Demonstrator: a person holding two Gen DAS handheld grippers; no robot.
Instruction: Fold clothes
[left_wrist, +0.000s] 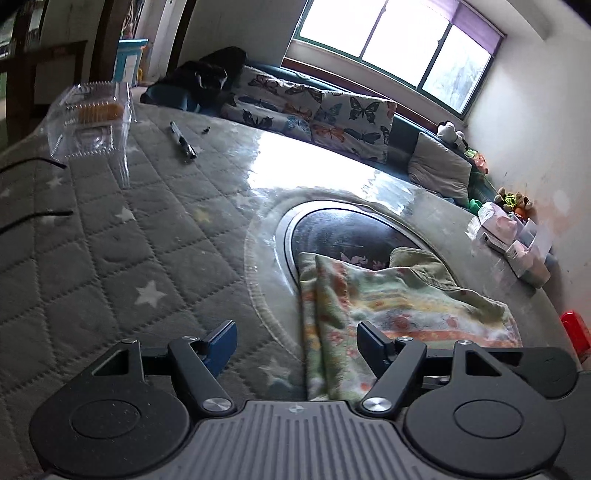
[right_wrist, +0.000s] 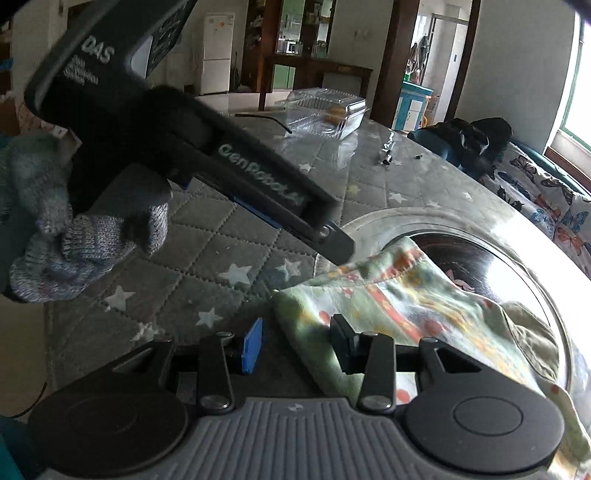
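Note:
A pale green garment (left_wrist: 388, 302) with an orange and yellow print lies folded on the grey quilted star-patterned table cover (left_wrist: 110, 258). It partly covers a dark round inset (left_wrist: 351, 232). My left gripper (left_wrist: 297, 345) hovers wide open over the garment's left edge, its pads off the cloth. In the right wrist view a grey-gloved hand (right_wrist: 92, 236) holds that left gripper (right_wrist: 334, 247) just above the garment (right_wrist: 406, 306). My right gripper (right_wrist: 297, 349) stands partly closed over the garment's near corner. The cloth lies between its jaws, and the blue pad is clear of it.
A clear plastic clamshell box (left_wrist: 92, 122) stands at the table's far side, with a small metal tool (left_wrist: 183, 142) beside it and black cables (left_wrist: 33, 164) nearby. White boxes (left_wrist: 517, 240) and a red object (left_wrist: 574, 332) sit at the right edge. Butterfly cushions (left_wrist: 314, 107) line the sofa beyond.

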